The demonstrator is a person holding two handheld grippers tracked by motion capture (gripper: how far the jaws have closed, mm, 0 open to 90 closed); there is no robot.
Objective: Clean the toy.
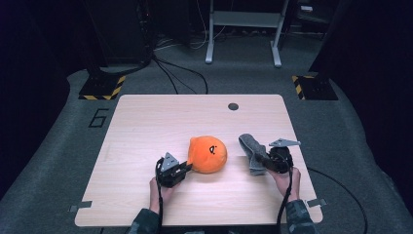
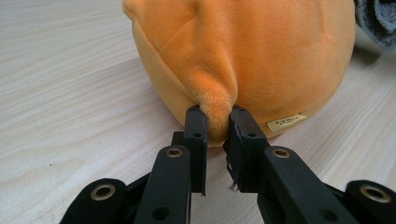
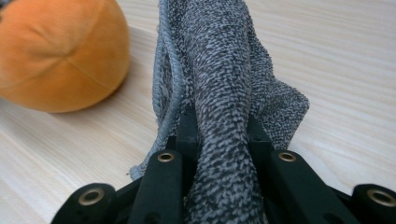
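Pictured at a pale wooden table (image 1: 146,122): round orange plush toy with a stitched black face (image 1: 208,153), resting near the table's middle. Left gripper (image 2: 215,123) closed tight on a pinched fold of orange fabric at the toy's near side, just above a small yellowish sewn-in label (image 2: 286,122). Right gripper (image 3: 218,122) clamped around a bunched grey terry cloth (image 3: 224,84), folds rising between the jaws and spilling over them. Cloth near the toy's right side, not touching. Likely step: bringing cloth to toy for a wipe. Best done by keeping the left pinch steady as an anchor, sweeping the cloth lightly across the plush, avoiding tugging the thin fold loose.
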